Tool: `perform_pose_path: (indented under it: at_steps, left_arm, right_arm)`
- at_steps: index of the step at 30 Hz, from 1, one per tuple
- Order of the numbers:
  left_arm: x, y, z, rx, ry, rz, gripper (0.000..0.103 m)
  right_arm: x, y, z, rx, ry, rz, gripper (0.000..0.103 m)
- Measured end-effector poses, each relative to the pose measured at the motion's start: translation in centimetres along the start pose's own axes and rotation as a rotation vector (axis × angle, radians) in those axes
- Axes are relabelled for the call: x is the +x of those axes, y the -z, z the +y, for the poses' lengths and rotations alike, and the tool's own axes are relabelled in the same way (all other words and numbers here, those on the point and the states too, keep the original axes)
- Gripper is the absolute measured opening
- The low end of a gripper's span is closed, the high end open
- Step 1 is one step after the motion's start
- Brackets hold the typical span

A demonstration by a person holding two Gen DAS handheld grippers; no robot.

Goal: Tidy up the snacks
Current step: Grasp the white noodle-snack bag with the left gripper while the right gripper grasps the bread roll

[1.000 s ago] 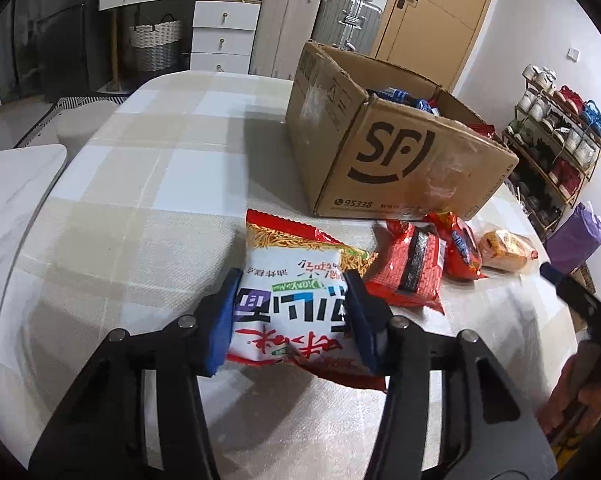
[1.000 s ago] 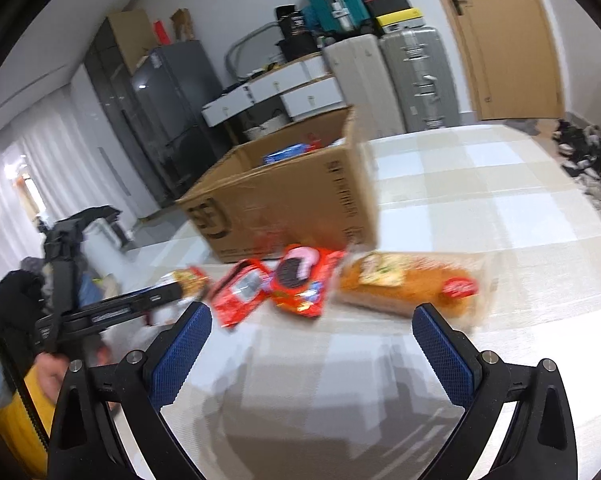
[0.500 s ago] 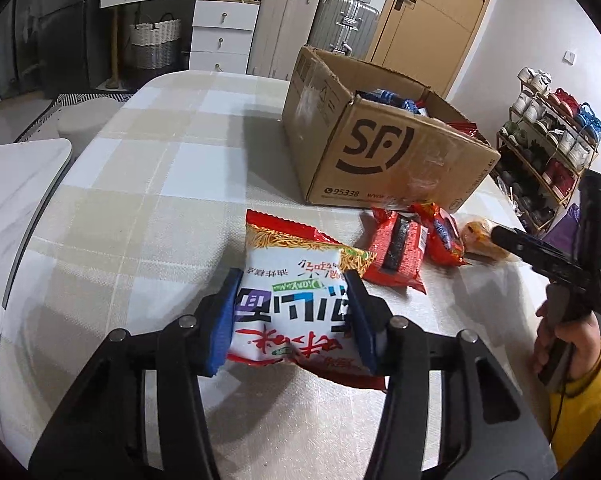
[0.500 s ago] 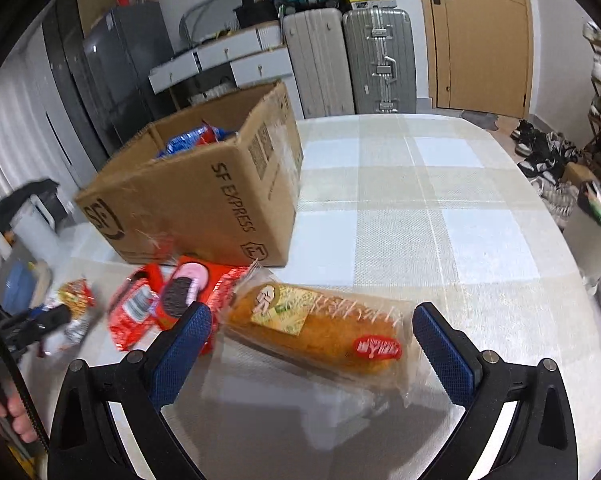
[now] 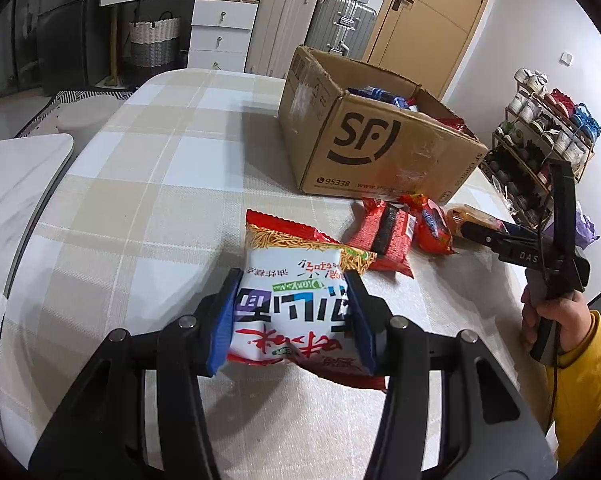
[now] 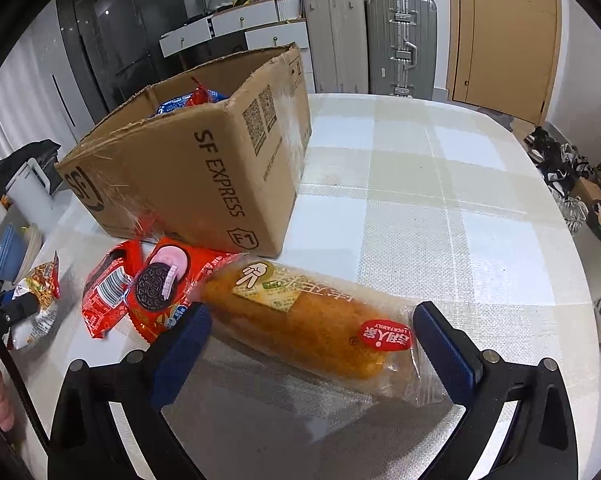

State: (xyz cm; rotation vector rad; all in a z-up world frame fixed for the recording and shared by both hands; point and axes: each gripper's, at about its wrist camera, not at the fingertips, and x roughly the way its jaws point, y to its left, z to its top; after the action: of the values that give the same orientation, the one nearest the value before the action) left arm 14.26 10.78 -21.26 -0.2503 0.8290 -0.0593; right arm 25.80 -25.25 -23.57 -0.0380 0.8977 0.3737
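My left gripper (image 5: 292, 320) is shut on a red and white noodle snack bag (image 5: 296, 280) just above the checked tablecloth. My right gripper (image 6: 312, 340) is open, its blue pads either side of a long bread pack (image 6: 312, 320) lying on the table. Two red snack packs (image 6: 140, 292) lie left of the bread, in front of the open SF cardboard box (image 6: 204, 176). The box (image 5: 372, 144) holds several snacks and stands beyond the left gripper. The right gripper also shows in the left wrist view (image 5: 476, 232), at the bread pack.
The table edge (image 5: 32, 224) curves on the left, with a white surface beside it. A shoe rack (image 5: 540, 128) stands to the right of the table. Suitcases (image 6: 364, 36) and drawers stand at the back wall.
My right gripper has swung right and moved down to the bread pack, which now lies between its pads. My left gripper still holds the noodle bag, shifted slightly back from the box.
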Motion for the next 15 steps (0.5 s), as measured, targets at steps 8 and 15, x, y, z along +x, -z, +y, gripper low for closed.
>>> perform_pose_path:
  at_steps: [8,15]
  left_arm:
    - [-2.5,0.5,-0.8,0.010,0.004,-0.031,0.047]
    - [-4.4,1.5,-1.5,0.018,0.012,-0.043,0.047]
  right_arm:
    - [-1.0,0.5,-0.2,-0.015,0.010,-0.001,0.071]
    - [-2.9,2.0,0.1,-0.013,-0.046,0.019,0.046]
